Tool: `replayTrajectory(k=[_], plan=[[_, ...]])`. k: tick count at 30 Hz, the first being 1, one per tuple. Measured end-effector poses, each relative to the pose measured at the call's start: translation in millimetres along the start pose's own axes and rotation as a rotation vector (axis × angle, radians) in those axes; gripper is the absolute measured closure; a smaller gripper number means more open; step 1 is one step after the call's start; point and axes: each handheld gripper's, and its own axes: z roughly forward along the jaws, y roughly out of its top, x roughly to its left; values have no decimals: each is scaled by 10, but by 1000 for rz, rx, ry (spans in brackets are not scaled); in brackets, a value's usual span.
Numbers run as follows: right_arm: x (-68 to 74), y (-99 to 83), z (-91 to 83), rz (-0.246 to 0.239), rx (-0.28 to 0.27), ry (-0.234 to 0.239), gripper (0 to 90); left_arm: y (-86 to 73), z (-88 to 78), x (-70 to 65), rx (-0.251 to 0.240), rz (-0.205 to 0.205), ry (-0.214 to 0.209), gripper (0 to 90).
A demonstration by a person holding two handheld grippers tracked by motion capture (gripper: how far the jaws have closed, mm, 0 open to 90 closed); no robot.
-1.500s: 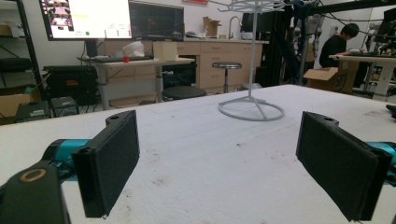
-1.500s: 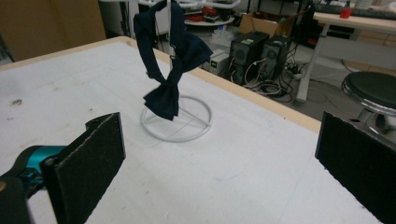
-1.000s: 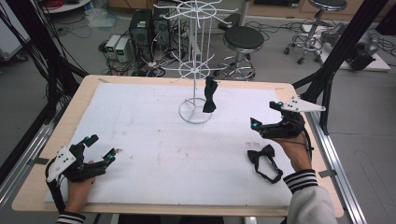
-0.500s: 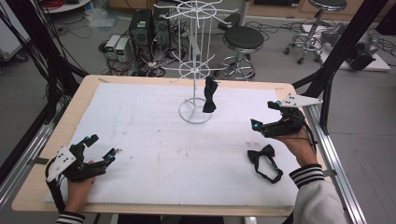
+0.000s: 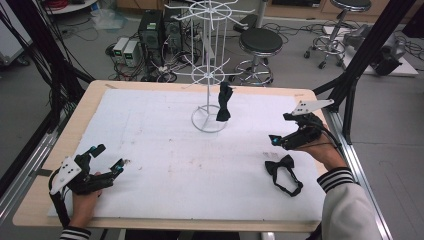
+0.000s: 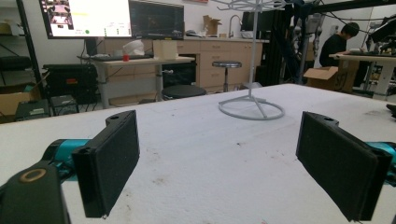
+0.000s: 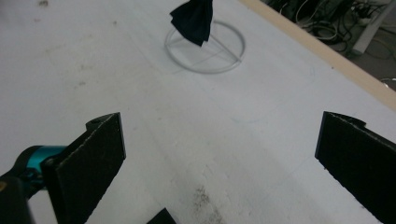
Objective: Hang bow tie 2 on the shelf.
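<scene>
A white wire rack (image 5: 206, 70) stands at the table's far middle, with a black bow tie (image 5: 224, 102) hanging from a lower hook; the hanging tie (image 7: 193, 18) and the rack's ring base (image 7: 205, 46) also appear in the right gripper view. A second black bow tie (image 5: 282, 172) lies flat at the right front. My right gripper (image 5: 278, 141) hovers open just above and behind it, empty. My left gripper (image 5: 109, 159) rests open near the front left corner, with nothing between its jaws. The rack's base (image 6: 251, 108) shows ahead in the left gripper view.
The table is covered by a white sheet (image 5: 165, 150) with wooden edges (image 5: 85, 107). Black frame posts (image 5: 357, 60) rise at both sides. Stools (image 5: 260, 45), computers and cables lie on the floor beyond the far edge.
My right gripper has risen and drifted back, away from the bow tie lying on the table. The left gripper has stayed put.
</scene>
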Motion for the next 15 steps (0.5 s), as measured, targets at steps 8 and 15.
replayTrajectory(k=[8,15], plan=[[-88,-71,76,-38,119,45,9,0,1,-2,-1,0,0,138],[-140,-92,139,-70,190,101,15,0,1,-3,-1,1,0,138]])
